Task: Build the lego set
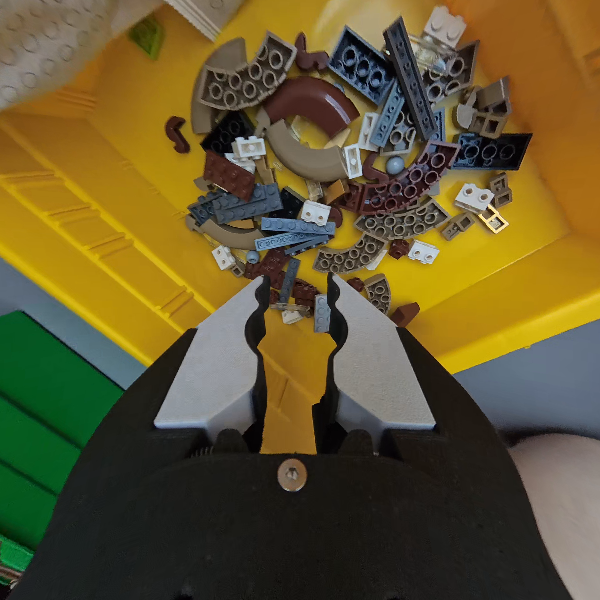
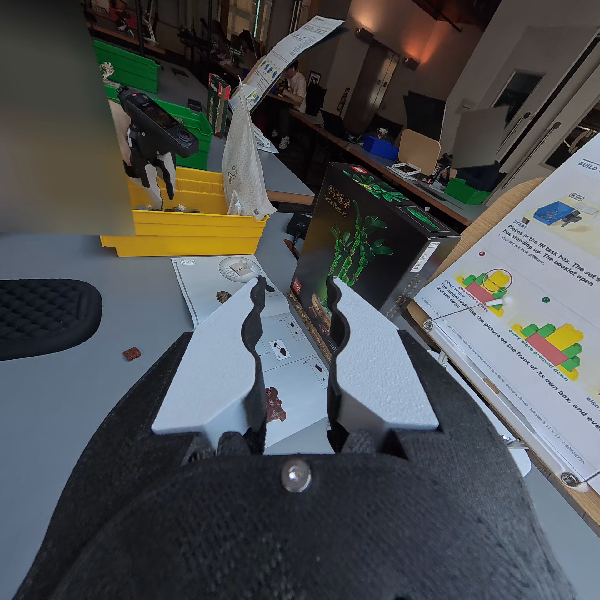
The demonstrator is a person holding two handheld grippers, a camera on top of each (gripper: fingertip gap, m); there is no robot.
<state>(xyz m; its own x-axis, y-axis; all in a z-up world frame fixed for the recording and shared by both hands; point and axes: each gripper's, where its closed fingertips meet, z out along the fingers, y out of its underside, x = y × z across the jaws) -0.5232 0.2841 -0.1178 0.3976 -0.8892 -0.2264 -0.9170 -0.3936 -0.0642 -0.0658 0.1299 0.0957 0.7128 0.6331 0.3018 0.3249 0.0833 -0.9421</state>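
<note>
A pile of loose lego pieces (image 1: 341, 162), brown, tan, grey, black and white, lies in a yellow bin (image 1: 130, 162). My left gripper (image 1: 297, 279) is open and empty, its tips at the near edge of the pile, by a small grey plate (image 1: 321, 313). In the right wrist view the left gripper (image 2: 164, 191) hangs over the yellow bin (image 2: 194, 233). My right gripper (image 2: 297, 282) is open and empty above the open instruction booklet (image 2: 285, 350). A small brown brick (image 2: 131, 354) lies on the grey table to its left.
The black set box (image 2: 373, 253) stands upright behind the booklet. A white numbered bag (image 2: 242, 168) leans in the bin. A black mesh pad (image 2: 42, 315) lies at left. A board with an instruction sheet (image 2: 519, 324) stands at right. Green bins (image 1: 42, 406) sit beside the yellow one. The gap from one gripper's tips to the other's is roughly 55 cm. Between my left fingertips and the small grey plate (image 1: 321, 313) there is roughly 4 cm. The right tips stand about 30 cm off the small brown brick (image 2: 131, 354).
</note>
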